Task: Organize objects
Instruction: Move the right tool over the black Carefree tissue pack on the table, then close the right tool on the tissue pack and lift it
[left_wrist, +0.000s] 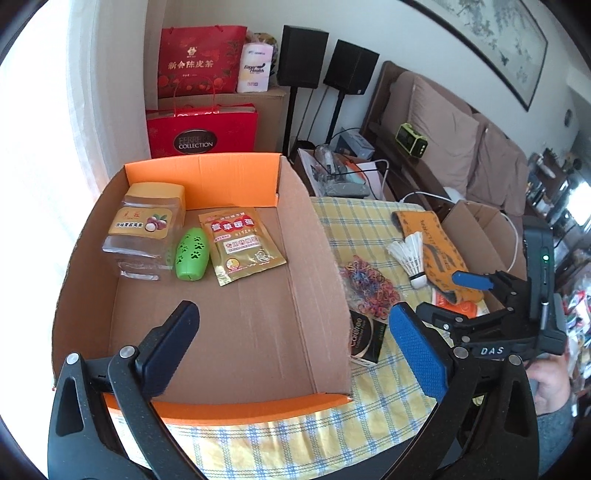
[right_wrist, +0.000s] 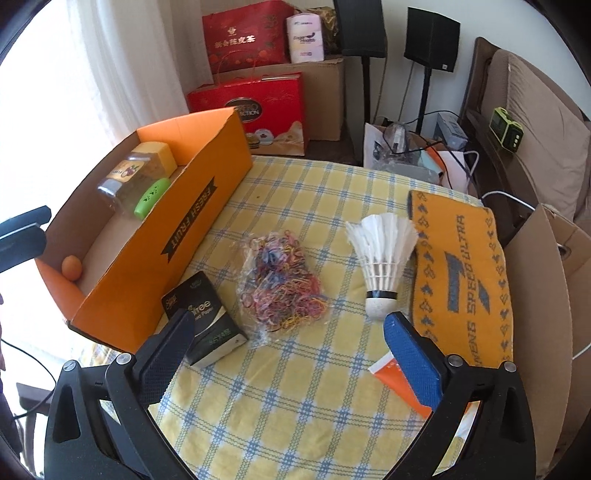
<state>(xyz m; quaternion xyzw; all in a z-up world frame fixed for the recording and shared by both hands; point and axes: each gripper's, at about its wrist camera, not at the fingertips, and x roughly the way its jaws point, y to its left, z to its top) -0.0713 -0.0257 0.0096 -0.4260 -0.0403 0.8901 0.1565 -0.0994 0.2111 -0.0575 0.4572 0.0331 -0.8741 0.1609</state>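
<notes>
In the left wrist view, the left gripper (left_wrist: 291, 332) is hovering wide apart and empty over the orange box (left_wrist: 325, 400), where the jar (left_wrist: 142, 229), green case (left_wrist: 191, 254) and gold packet (left_wrist: 242, 249) are lying toward 11 o'clock. In the right wrist view, the right gripper (right_wrist: 286, 345) is also spread and holding nothing; the bag of rubber bands (right_wrist: 279, 282) is lying at 12 o'clock, the shuttlecock (right_wrist: 382, 258) at 1 o'clock. I think it should be descending straight, pinching the bag's middle so nothing is slipping out.
</notes>
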